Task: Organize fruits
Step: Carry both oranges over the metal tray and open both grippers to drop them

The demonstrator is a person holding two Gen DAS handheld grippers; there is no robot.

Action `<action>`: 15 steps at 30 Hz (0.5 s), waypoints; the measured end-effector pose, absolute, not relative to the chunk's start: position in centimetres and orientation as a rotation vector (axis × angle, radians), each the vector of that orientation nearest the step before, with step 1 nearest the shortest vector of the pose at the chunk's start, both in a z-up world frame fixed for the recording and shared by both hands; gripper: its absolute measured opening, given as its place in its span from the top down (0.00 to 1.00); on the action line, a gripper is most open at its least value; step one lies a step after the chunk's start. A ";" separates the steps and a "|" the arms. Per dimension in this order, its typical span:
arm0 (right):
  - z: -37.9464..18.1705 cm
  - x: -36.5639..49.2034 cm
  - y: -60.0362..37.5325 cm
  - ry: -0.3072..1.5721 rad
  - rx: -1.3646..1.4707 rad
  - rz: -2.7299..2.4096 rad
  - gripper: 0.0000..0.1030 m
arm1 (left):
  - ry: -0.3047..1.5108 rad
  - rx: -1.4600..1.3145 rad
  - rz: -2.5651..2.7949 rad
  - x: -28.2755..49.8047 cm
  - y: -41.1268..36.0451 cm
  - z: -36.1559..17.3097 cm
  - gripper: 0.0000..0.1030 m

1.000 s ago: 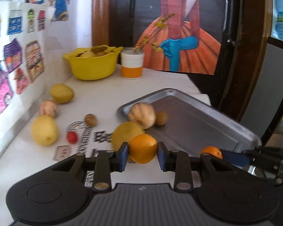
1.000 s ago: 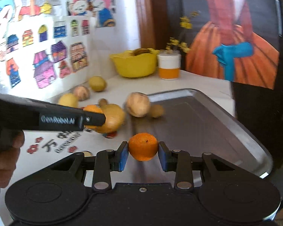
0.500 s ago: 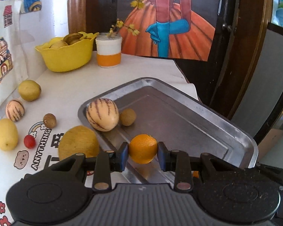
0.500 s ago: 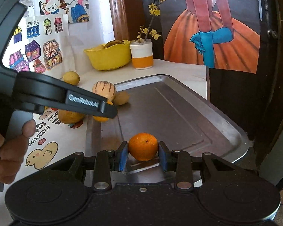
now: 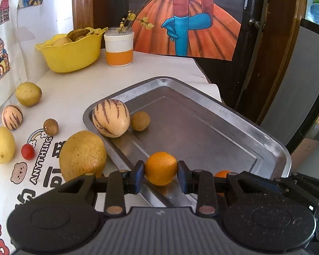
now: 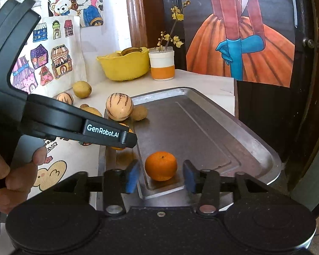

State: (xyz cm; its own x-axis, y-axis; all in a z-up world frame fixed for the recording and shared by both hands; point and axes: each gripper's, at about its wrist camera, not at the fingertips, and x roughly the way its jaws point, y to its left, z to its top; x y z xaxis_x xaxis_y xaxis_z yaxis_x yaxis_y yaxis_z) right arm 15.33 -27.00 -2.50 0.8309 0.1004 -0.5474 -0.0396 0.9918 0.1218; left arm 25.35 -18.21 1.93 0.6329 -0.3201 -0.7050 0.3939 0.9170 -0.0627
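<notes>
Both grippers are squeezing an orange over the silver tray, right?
Not quite. Only the left gripper squeezes its orange. The right wrist view shows the right gripper open, its orange resting free on the silver tray.

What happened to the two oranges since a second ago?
The right gripper opened and let its orange go; it now sits on the tray. The left gripper carried its orange from beside the tray to over the tray's near edge, still clamped. The striped melon stayed put.

Flower jar [image 5: 118,48] (orange-banded), wall drawings [image 6: 51,61]
</notes>
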 end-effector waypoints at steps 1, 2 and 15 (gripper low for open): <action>-2.4 15.2 -26.9 0.584 0.105 0.073 0.47 | 0.778 0.098 -0.412 25.2 -18.1 2.1 0.57; -2.3 15.0 -26.8 0.582 0.101 0.071 0.45 | 0.769 0.096 -0.412 25.0 -18.0 2.2 0.53; 0.2 12.2 -25.7 0.503 0.081 0.042 0.01 | 0.638 0.012 -0.330 21.5 -14.4 5.5 0.04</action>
State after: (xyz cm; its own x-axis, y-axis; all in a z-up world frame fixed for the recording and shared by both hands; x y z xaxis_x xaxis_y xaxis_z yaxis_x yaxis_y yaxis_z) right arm 12.21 -25.67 0.18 0.8754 0.0605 -0.4796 -0.0206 0.9959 0.0882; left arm 21.47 -14.40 5.49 0.7531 -0.2985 -0.5863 0.3059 0.9478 -0.0897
